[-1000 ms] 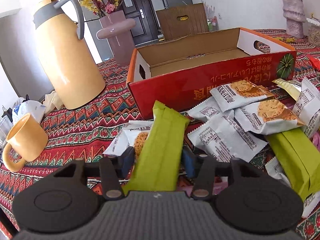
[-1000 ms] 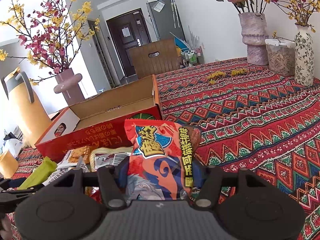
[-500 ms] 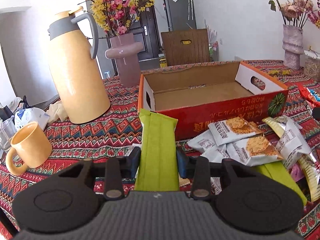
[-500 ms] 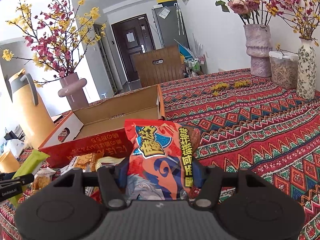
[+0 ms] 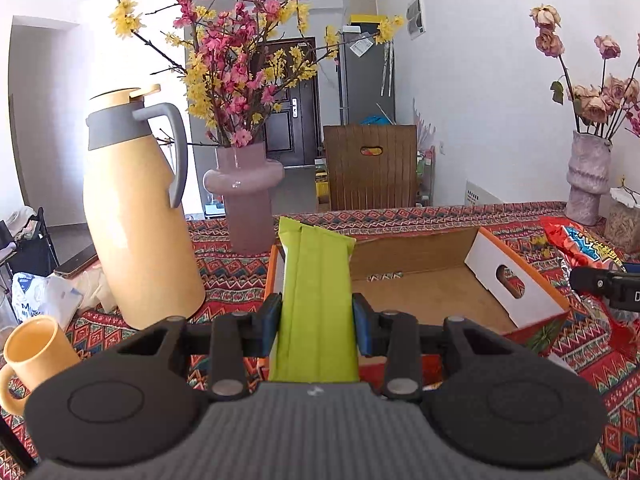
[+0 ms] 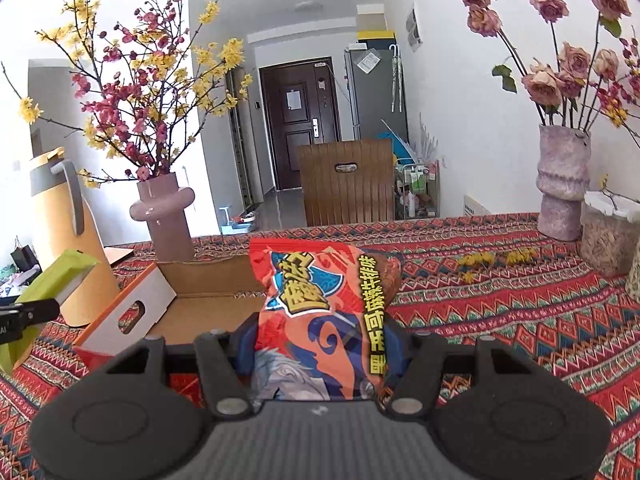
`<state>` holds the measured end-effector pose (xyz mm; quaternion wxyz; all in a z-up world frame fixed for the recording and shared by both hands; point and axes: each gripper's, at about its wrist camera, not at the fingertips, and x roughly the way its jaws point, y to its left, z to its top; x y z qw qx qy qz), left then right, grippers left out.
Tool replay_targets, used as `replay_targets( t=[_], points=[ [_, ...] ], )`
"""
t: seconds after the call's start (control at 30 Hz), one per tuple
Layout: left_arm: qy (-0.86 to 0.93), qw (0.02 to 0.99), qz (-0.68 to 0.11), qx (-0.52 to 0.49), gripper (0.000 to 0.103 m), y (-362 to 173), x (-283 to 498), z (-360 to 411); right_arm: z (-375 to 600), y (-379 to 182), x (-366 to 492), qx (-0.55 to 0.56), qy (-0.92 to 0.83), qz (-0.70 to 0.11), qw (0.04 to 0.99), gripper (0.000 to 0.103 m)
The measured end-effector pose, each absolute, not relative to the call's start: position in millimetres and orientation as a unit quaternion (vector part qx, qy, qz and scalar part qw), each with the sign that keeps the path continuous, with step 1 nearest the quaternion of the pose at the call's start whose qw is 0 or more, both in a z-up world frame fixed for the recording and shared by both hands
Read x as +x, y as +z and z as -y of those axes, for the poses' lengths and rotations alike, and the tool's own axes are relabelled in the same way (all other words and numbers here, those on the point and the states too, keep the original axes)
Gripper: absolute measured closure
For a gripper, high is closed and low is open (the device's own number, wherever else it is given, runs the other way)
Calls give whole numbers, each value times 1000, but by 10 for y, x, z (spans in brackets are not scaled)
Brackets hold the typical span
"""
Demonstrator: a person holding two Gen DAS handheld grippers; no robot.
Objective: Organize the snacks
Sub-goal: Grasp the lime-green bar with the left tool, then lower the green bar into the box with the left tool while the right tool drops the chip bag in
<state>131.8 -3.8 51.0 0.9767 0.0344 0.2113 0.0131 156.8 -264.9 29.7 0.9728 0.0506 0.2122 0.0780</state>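
Both tools are loaded and up over the box [image 5: 432, 296], so this looks like the drop-off step. The left tool [image 5: 316, 318] is pinching the green pack [image 5: 316, 300] across its width; its jaws had just been closing on it and are now clamped tight. The right tool [image 6: 322, 338] grips the red bag [image 6: 324, 312] with its jaws set wider, because the bag is puffy.

To do this bit well, each pack should get carried fully past the near wall of the box before letting go, then lowered until it's close to the cardboard floor rather than dropped from height. The green pack is long and stiff-looking, so laying it flat along one side would leave room for the rest. The red bag is slippery foil, so a slow release seems smarter. The two tools are near each other, so going one at a time avoids a bump.

The tabletop [image 6: 480, 280] has a busy red patterned cloth. A yellow jug [image 5: 136, 216], mug [image 5: 36, 344] and pink vase [image 5: 244, 200] sit left of the box. Behind: a wooden chair, dark door, white walls.
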Motion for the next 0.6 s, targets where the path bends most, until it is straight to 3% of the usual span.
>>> replay_targets(
  t=[0.37, 0.6],
  points=[
    [23, 969, -244, -6, 65, 296, 2130, 22, 2287, 98, 2523, 43, 85, -248, 964, 43],
    [7, 960, -279, -25, 64, -7, 2323, -79, 2255, -69, 2581, 42, 101, -248, 963, 40]
  ],
)
